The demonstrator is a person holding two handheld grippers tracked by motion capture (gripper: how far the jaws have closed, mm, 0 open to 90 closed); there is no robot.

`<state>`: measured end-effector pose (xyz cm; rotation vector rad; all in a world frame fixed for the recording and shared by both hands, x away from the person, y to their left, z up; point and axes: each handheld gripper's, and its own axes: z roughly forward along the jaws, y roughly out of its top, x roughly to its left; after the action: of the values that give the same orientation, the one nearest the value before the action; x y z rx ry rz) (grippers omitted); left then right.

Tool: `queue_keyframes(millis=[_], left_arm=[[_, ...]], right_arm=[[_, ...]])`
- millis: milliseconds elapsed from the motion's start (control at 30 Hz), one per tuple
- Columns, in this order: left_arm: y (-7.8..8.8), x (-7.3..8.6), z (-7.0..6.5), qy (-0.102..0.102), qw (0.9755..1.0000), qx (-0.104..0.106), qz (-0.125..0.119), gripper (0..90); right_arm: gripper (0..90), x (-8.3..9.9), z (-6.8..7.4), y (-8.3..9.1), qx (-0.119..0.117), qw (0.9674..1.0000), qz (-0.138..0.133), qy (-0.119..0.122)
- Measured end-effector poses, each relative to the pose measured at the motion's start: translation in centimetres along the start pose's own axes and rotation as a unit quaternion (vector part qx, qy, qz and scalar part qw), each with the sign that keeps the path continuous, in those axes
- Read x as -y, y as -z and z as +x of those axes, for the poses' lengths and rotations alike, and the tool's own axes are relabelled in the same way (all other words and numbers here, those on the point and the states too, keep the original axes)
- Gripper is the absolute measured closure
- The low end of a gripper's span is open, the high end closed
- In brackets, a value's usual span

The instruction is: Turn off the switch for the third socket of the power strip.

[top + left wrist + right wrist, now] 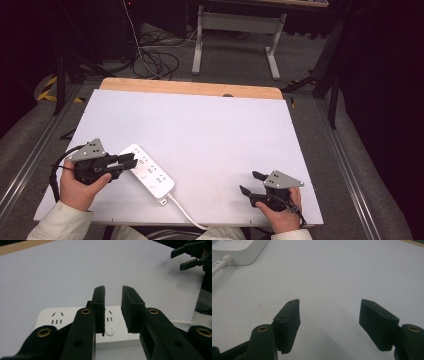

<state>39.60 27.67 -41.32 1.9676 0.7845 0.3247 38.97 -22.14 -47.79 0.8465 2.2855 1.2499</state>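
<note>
White covers the table [200,130], a pale sheet with a strip of bare wood [190,88] along its far edge. At the near left of the high view, the person's left hand [80,187] holds the left gripper [131,161], which points to the right, a grey plate [89,150] on its top and a black cable [54,172] looping off behind it. Its jaws stand narrowly parted, with a slim gap between them, and they pinch nothing. Directly beneath and just ahead of those jaws lies a white power strip [148,172], set at a slant. In the left gripper view the left gripper [113,300] hangs over the power strip [62,317], whose dark socket slots show to either side of the jaws, and a small round button [109,331] sits in the gap between them. I cannot tell whether the jaw tips touch the strip's top.

From the strip's near end a white cord [184,212] runs off the table's near edge, between the two grippers.

At the near right, the right hand [282,217] holds the right gripper [251,182], well apart from the strip and pointing left toward it. Its jaws are spread wide and hold nothing. In the right gripper view the right gripper [329,302] hovers over bare table, with the strip's cord end [242,252] far ahead to its left.
</note>
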Motion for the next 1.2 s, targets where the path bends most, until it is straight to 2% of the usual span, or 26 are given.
queue_keyframes(millis=[33,167,200,367,500,533,567,600,667,967,1100,1133,1167,1200], left_arm=[[-0.2,0.0,0.1,0.001,1.0000,-0.001,0.002,74.9],[-0.8,-0.1,0.5,0.010,0.9999,0.004,0.013,85.5],[-0.8,-0.1,0.6,0.008,0.9998,0.003,0.015,85.5],[-1.4,-0.1,1.2,0.030,0.9990,0.010,0.031,89.5],[-2.0,-0.1,1.6,0.038,0.9983,0.004,0.043,89.8],[-2.2,-0.1,1.8,0.031,0.9983,-0.001,0.048,89.8],[-2.5,0.0,1.9,0.038,0.9976,-0.002,0.057,89.8],[-2.5,0.0,1.9,0.038,0.9976,-0.002,0.057,89.8],[-2.9,0.1,2.2,0.037,0.9967,-0.007,0.073,89.8],[-3.5,0.2,2.6,0.036,0.9941,-0.014,0.101,89.8],[-3.8,0.2,2.6,0.037,0.9917,-0.018,0.122,89.8],[-3.9,0.2,2.6,0.030,0.9914,-0.019,0.126,89.8],[-4.0,0.3,2.6,0.028,0.9899,-0.025,0.137,89.8],[-4.0,0.3,2.6,0.028,0.9899,-0.025,0.137,89.8]], right_arm=[[33.5,0.0,0.0,0.0,0.000,1.0000,0.000,0.000],[33.5,0.0,0.0,0.0,0.000,1.0000,0.000,0.001],[33.5,0.0,0.0,0.0,0.000,1.0000,0.000,0.001],[33.5,0.0,0.0,0.0,0.000,1.0000,0.001,0.001],[33.5,0.0,0.0,0.0,-0.001,1.0000,0.002,0.002],[33.5,0.0,0.0,0.0,-0.001,1.0000,0.002,0.002],[33.5,0.0,0.0,0.0,-0.001,1.0000,0.002,0.002],[33.5,0.0,0.0,0.0,-0.001,1.0000,0.002,0.002],[33.5,0.0,0.0,0.0,-0.001,1.0000,0.002,0.002],[33.5,0.1,0.0,-0.1,-0.003,1.0000,0.003,0.002],[33.5,0.1,0.0,-0.1,-0.003,1.0000,0.004,0.002],[33.5,0.1,0.0,-0.1,-0.004,1.0000,0.004,0.002],[33.5,0.1,0.0,-0.1,-0.004,1.0000,0.004,0.002],[33.5,0.1,0.0,-0.1,-0.004,1.0000,0.004,0.002]])
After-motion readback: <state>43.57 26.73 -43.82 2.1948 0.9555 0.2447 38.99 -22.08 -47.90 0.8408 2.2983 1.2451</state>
